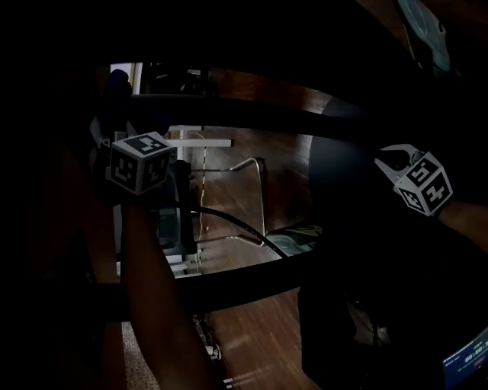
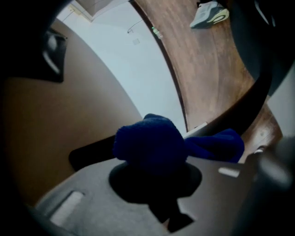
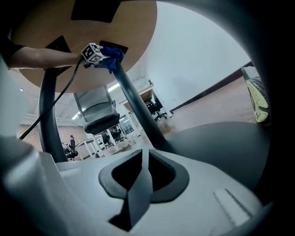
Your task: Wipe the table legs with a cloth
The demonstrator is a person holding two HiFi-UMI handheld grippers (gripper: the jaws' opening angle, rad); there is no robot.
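I am under the table, and the head view is very dark. My left gripper (image 2: pixel 154 171) is shut on a bunched blue cloth (image 2: pixel 152 142), which sits against the top of a dark table leg (image 2: pixel 251 97) just below the brown table underside (image 2: pixel 69 120). The right gripper view shows that same left gripper (image 3: pixel 93 53) and the cloth (image 3: pixel 112 57) where the slanted leg (image 3: pixel 138 110) meets the tabletop (image 3: pixel 92 27). My right gripper (image 3: pixel 144 159) is shut with nothing between its jaws and hangs lower, away from the leg. Both marker cubes (image 1: pixel 139 162) (image 1: pixel 418 180) show in the head view.
A second dark leg (image 3: pixel 46 110) rises on the left with a black cable hanging along it. An office chair (image 3: pixel 99 113) stands behind the legs. A shoe (image 2: pixel 208 13) rests on the wooden floor (image 1: pixel 252 335). A large dark rounded shape (image 3: pixel 221 143) lies close to the right gripper.
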